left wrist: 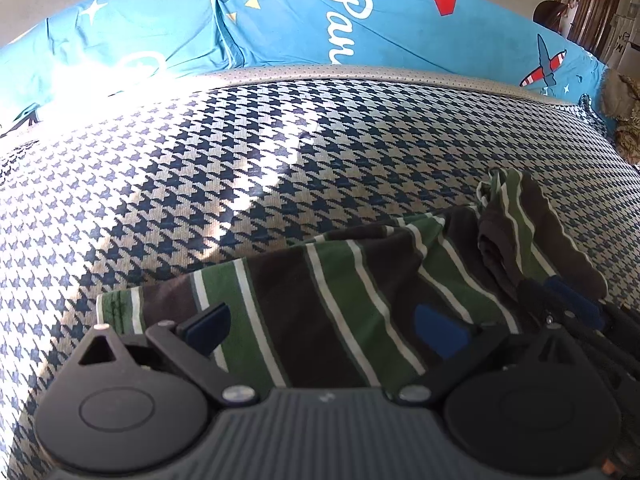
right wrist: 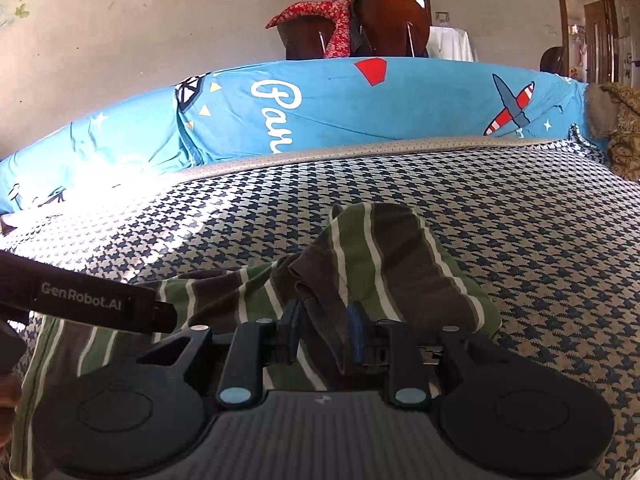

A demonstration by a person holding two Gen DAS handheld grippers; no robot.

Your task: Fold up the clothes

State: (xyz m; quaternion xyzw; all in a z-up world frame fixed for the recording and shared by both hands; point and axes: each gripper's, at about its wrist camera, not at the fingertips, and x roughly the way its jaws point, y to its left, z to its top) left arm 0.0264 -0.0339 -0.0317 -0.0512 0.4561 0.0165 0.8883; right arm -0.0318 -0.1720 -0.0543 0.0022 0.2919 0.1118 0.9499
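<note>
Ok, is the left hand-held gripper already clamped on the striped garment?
No, the left hand-held gripper is open, its blue pads spread wide over the green, brown and white striped garment.

"GenRobot.AI" on a black strap (right wrist: 86, 304); "Par" on the blue cover (right wrist: 360, 108).

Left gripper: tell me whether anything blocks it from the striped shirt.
Nothing visible does. The left gripper is open directly over the shirt, cloth showing between its fingers. The right gripper pinches a raised fold off to the side.

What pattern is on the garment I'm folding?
The garment has green and dark brown stripes split by thin white lines, clearest in the left wrist view.
</note>
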